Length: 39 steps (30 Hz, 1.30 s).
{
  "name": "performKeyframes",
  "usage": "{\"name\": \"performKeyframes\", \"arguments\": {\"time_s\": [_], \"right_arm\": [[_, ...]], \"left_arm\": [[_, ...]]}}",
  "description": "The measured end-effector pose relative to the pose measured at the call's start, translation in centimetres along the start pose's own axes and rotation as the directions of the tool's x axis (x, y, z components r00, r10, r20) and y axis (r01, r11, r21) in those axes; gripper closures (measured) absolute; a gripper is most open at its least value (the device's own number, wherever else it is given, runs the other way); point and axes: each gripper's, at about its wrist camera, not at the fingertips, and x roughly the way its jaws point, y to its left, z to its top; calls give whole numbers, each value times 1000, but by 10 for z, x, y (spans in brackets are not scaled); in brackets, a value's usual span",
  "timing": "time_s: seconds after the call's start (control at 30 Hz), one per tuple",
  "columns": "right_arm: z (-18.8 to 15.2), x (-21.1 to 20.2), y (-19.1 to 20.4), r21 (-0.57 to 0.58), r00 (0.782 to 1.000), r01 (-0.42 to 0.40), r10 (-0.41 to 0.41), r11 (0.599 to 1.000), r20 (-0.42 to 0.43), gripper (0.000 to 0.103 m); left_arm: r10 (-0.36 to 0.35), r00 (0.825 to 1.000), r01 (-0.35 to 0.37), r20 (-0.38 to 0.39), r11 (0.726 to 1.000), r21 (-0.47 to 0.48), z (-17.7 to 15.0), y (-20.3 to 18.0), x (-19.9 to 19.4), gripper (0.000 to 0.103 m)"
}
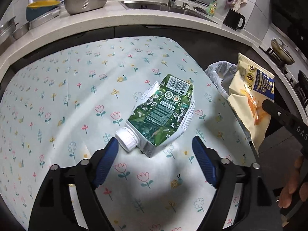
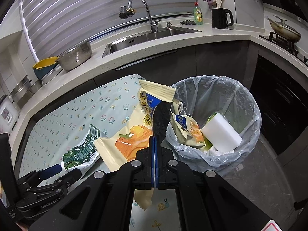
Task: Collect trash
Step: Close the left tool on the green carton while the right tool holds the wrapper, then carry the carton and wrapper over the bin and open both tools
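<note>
A crushed green carton (image 1: 163, 111) with a white cap (image 1: 127, 138) lies on the flowered tablecloth (image 1: 67, 96). My left gripper (image 1: 155, 140) stands open just short of it, with the cap next to the left blue pad (image 1: 107, 157) and no pad touching. The carton (image 2: 80, 150) and left gripper (image 2: 57, 171) also show in the right wrist view. My right gripper (image 2: 155, 140) is shut on a cream snack wrapper (image 2: 127, 142), held at the rim of the lined trash bin (image 2: 248, 115). A dark crinkled strip (image 2: 160, 119) sticks up from its jaws.
The bin holds a white foam block (image 2: 221, 136), another wrapper (image 2: 188, 127) and greens. Behind the table runs a counter with a sink (image 2: 150, 36), a steel colander (image 2: 77, 55), a black jug (image 2: 221, 17) and a stove with a pan (image 2: 284, 30). A hand (image 1: 292, 182) grips the right tool.
</note>
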Motion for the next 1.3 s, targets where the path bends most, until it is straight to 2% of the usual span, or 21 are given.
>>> {"name": "performKeyframes", "arguments": {"time_s": [0.03,0.07,0.2,0.3,0.43,0.5,0.83,1.3], "right_arm": [[1,1,1,-1,1000,0,0,1000,0,102],[1,1,1,-3,1000,-1,1,1000,0,102],[2,3,2,-2,1000,-1,1,1000,-2,102],[2,6,3,-2,1000,-2,2,1000,-6,102],[1,9,4,-6,1000,0,0,1000,-11,102],[1,10,5,-9,1000,2,-2,1000,-12,102],[3,3,1,-8,1000,4,-4,1000,0,102],[16,-14,-26,15,999,28,-28,1000,41,102]], "left_arm": [[10,1000,-11,14,1000,21,1,-1,0,14],[16,1000,-17,24,999,42,1,-2,0,12],[37,999,-41,26,985,169,4,-6,18,12],[19,1000,-22,15,981,195,5,-6,27,12],[3,1000,1,-19,977,212,7,-10,38,30],[-5,999,12,-31,979,204,7,-11,40,36],[-17,1000,17,0,993,119,3,-25,23,50],[-77,996,74,40,994,76,19,-60,6,50]]}}
